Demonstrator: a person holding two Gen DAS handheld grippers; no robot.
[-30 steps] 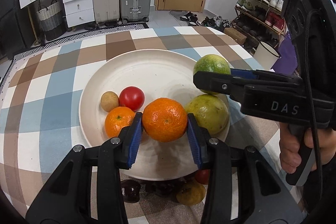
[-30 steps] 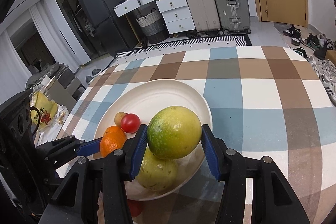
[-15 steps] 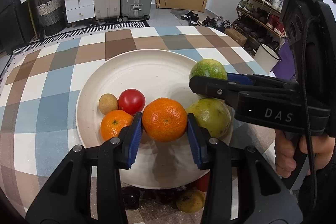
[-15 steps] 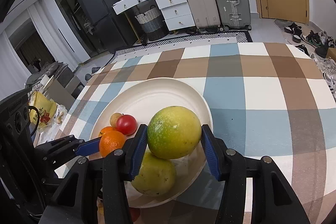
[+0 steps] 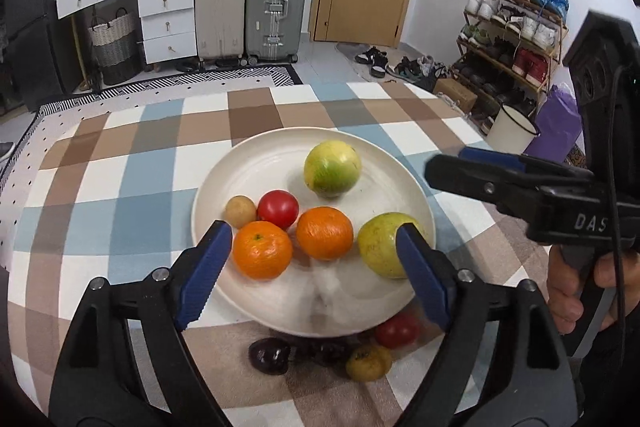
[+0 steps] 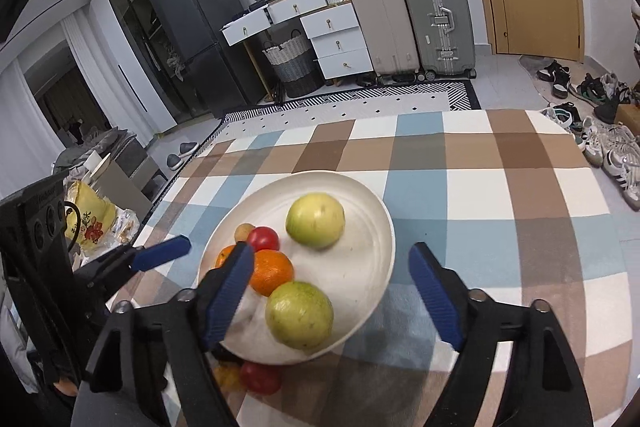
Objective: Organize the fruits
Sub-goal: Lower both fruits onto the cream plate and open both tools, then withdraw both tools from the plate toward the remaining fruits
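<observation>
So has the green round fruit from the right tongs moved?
Yes. The green round fruit left the right tongs and now rests on the white plate.

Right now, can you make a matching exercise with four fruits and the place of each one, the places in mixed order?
Things:
1. red tomato
2. green-yellow fruit
3. dark fruit
4. small tan fruit

Places:
A. on the cloth, in front of the plate
B. on the plate, far side, alone
C. on the plate, left of the red tomato
D. on the plate, behind the two oranges

Pairs: 1-D, 2-B, 3-A, 4-C
</observation>
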